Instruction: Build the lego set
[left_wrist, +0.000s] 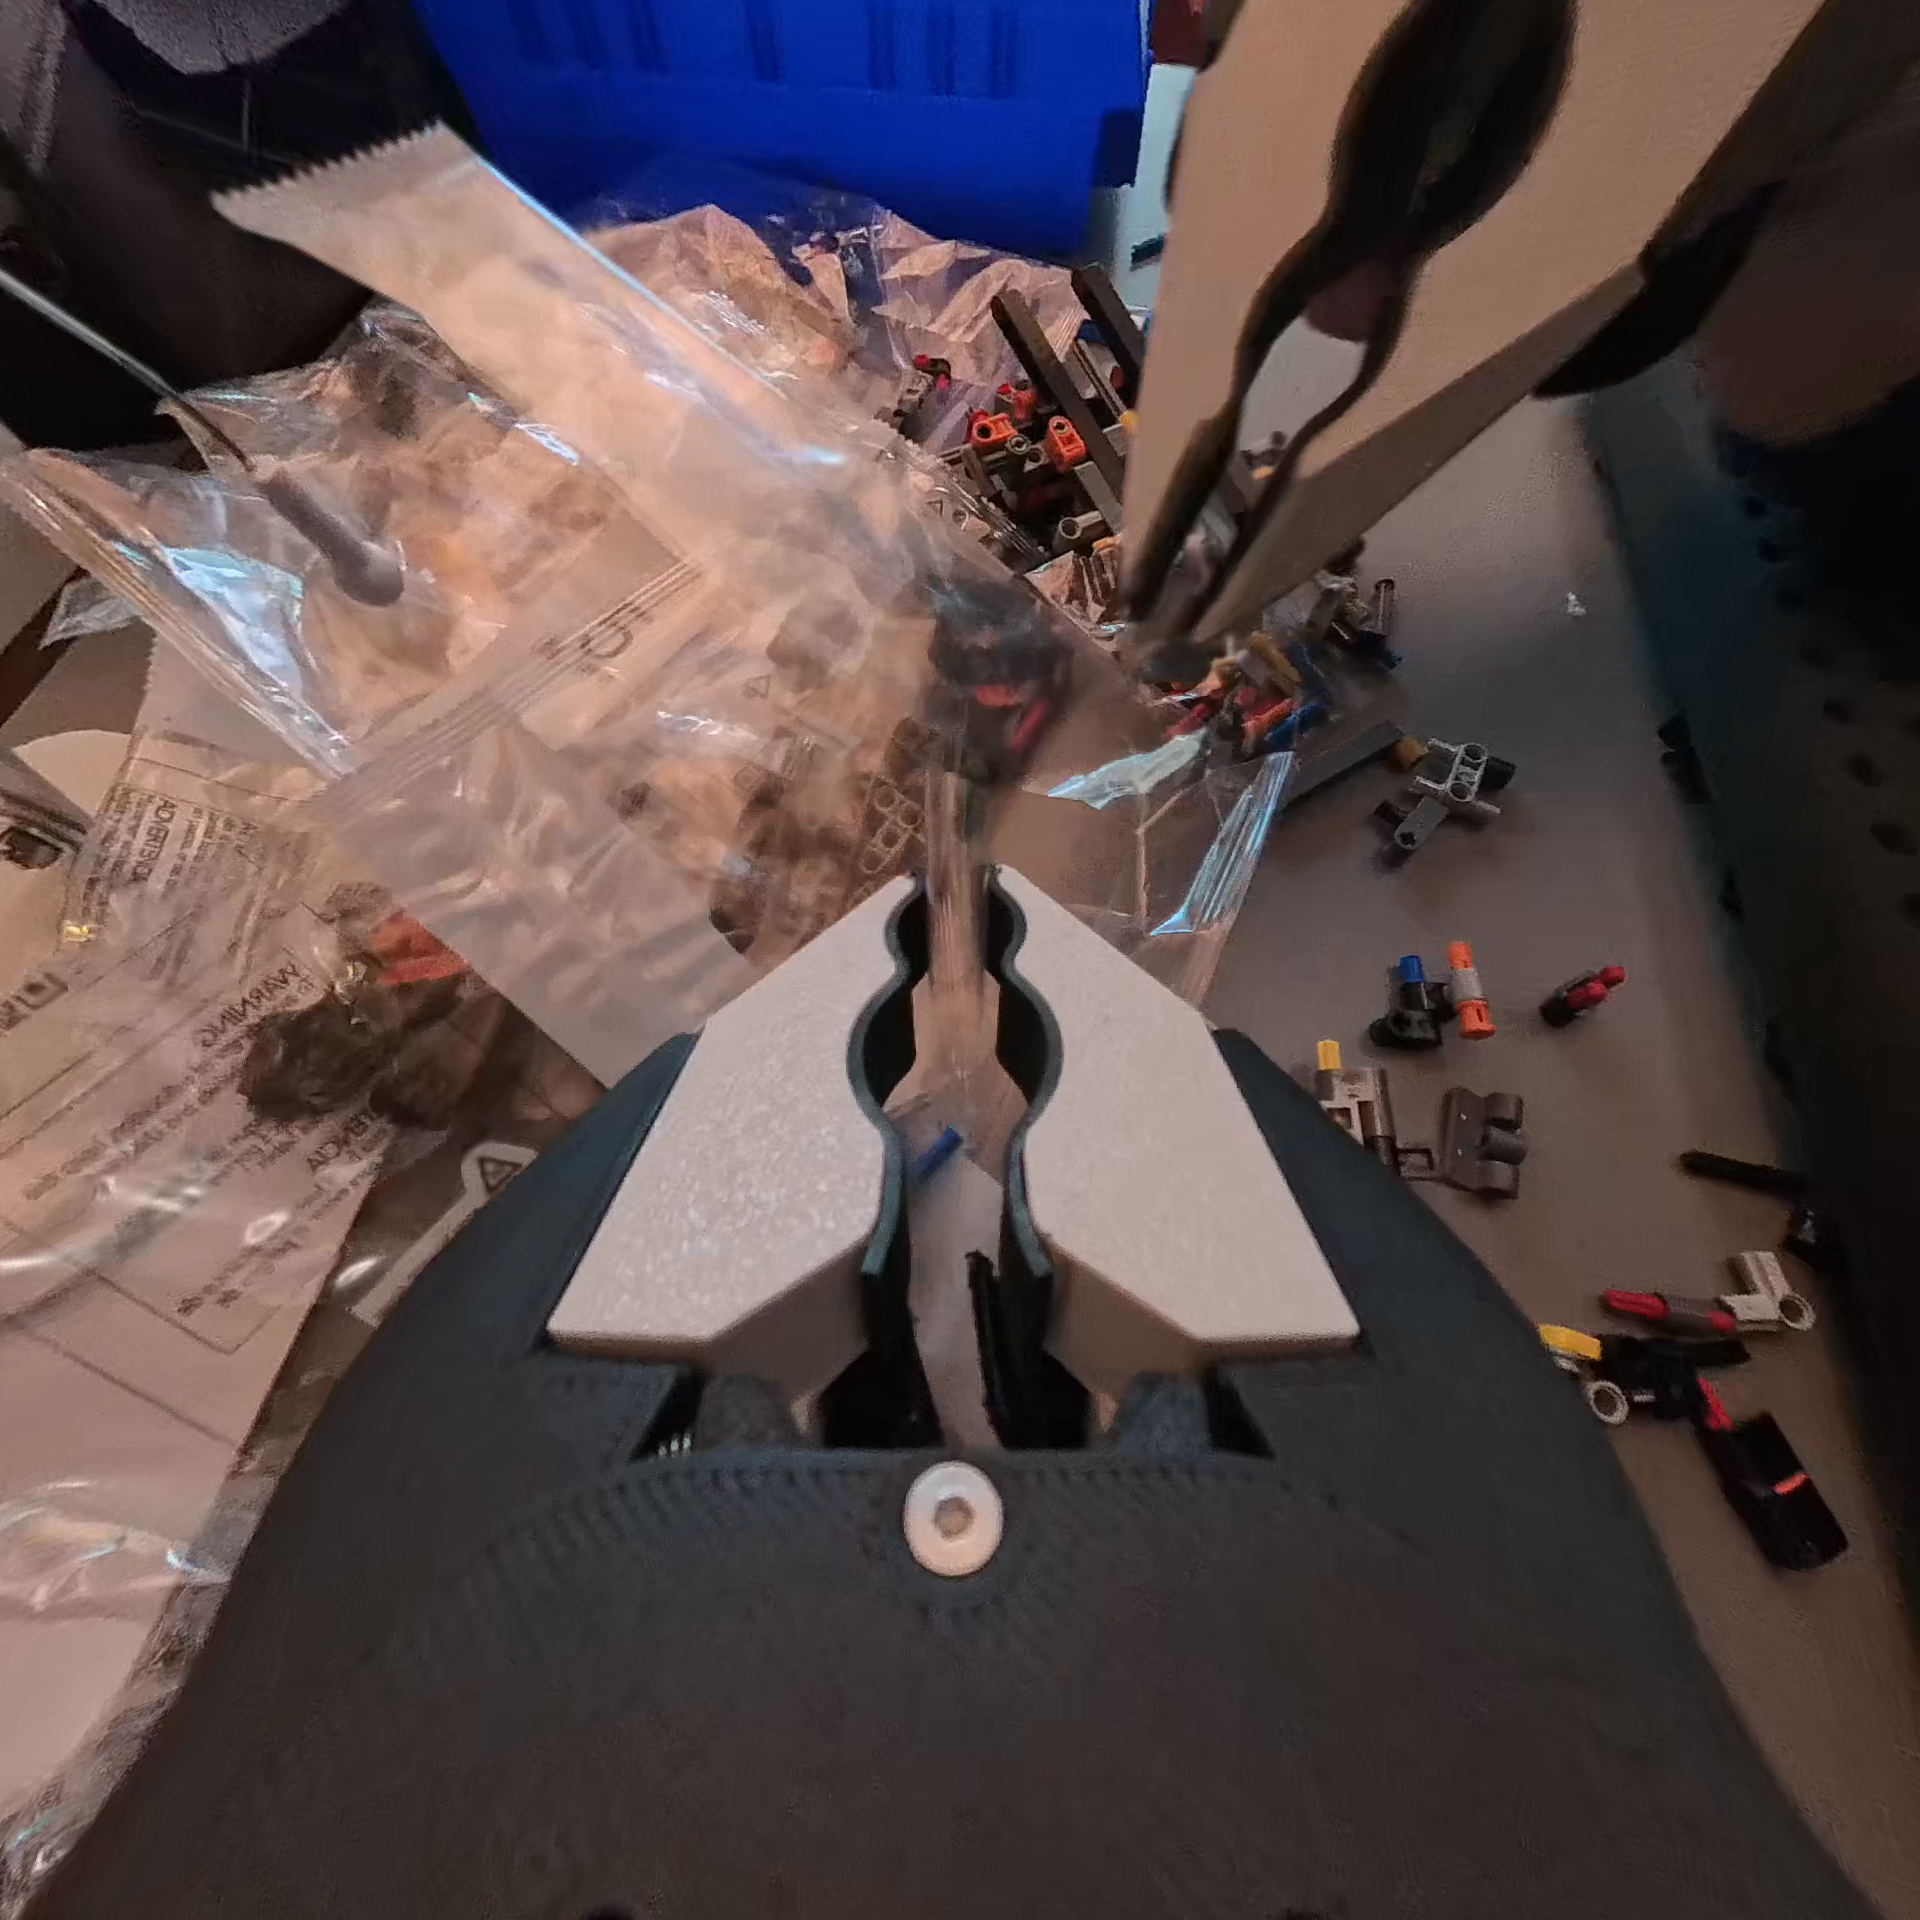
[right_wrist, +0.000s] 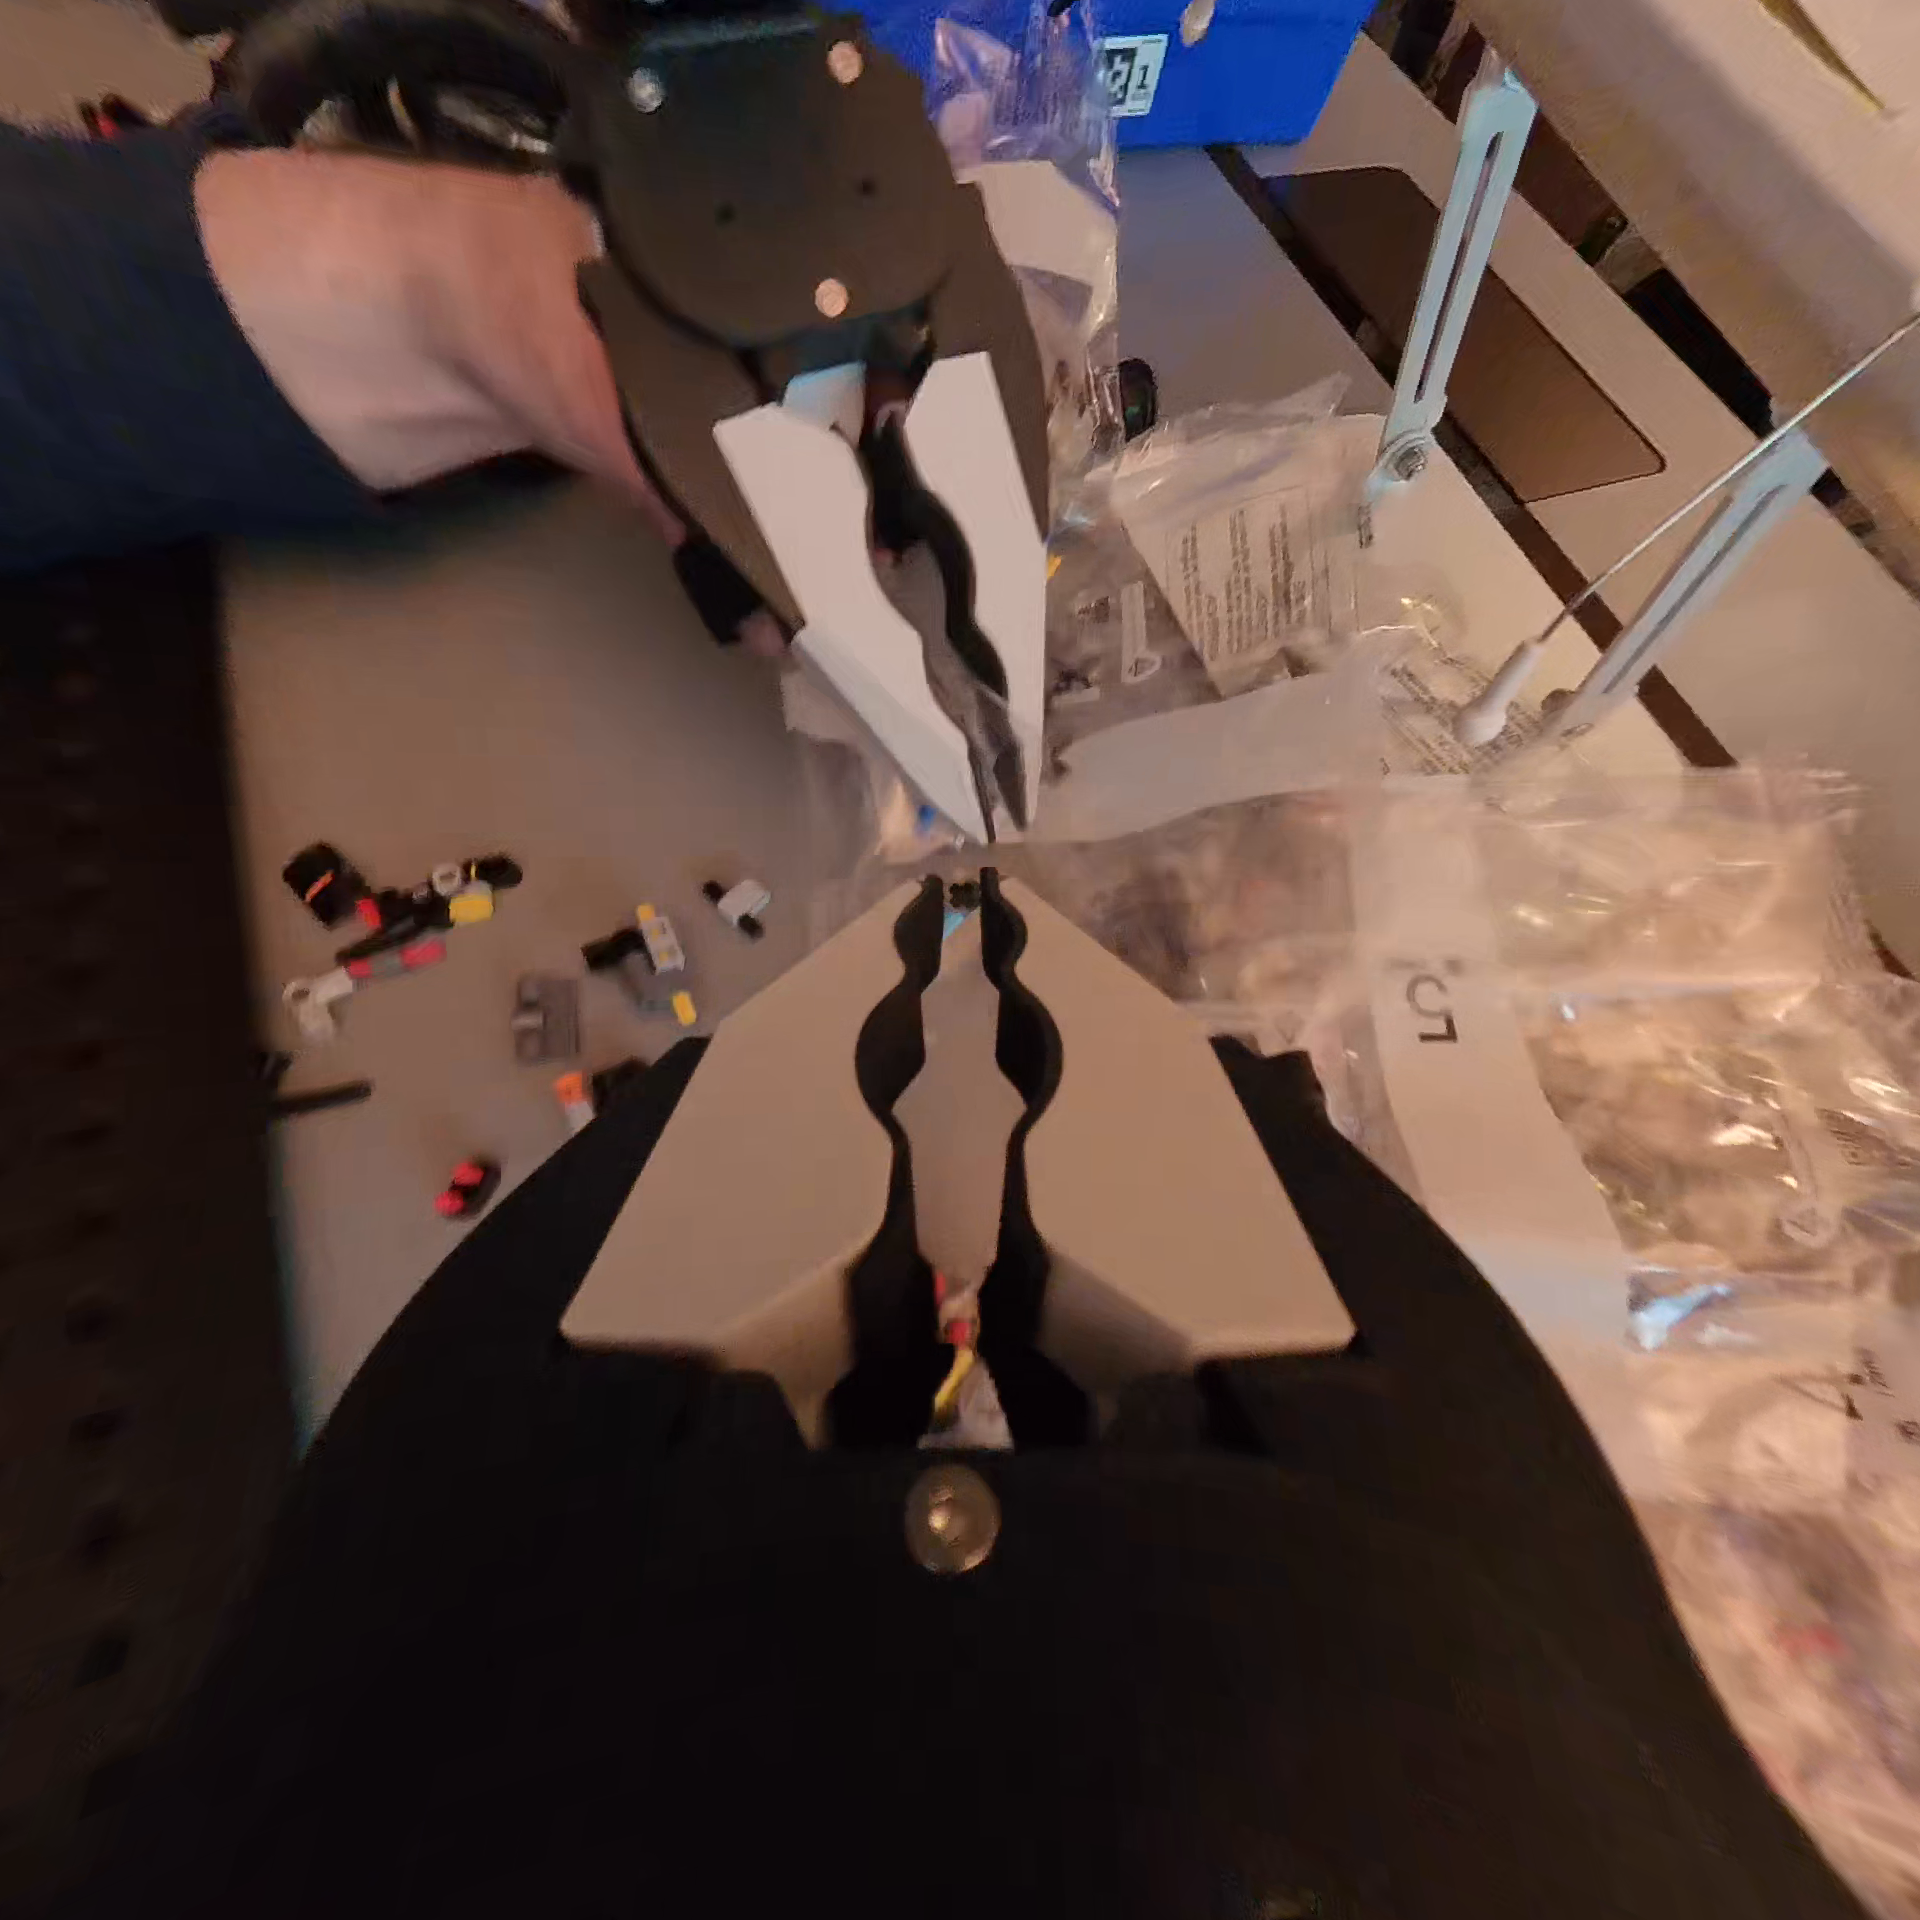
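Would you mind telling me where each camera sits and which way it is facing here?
Left wrist view: on the left gripper, looking along its fingers, shut on a clear plastic bag; right gripper beyond.
Right wrist view: on the right gripper, facing the left gripper and the person's hand.
Shared: both grippers, bags, loose lego pieces.

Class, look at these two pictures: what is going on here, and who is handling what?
A person is building a Lego set with a hand-held gripper in each hand. The left hand-held gripper is shut on a clear plastic parts bag, lifting its edge. The right hand-held gripper meets it tip to tip and seems to pinch the same bag, perhaps to tear it open. More sealed bags lie heaped beside them. Loose small pieces are scattered on the grey table.
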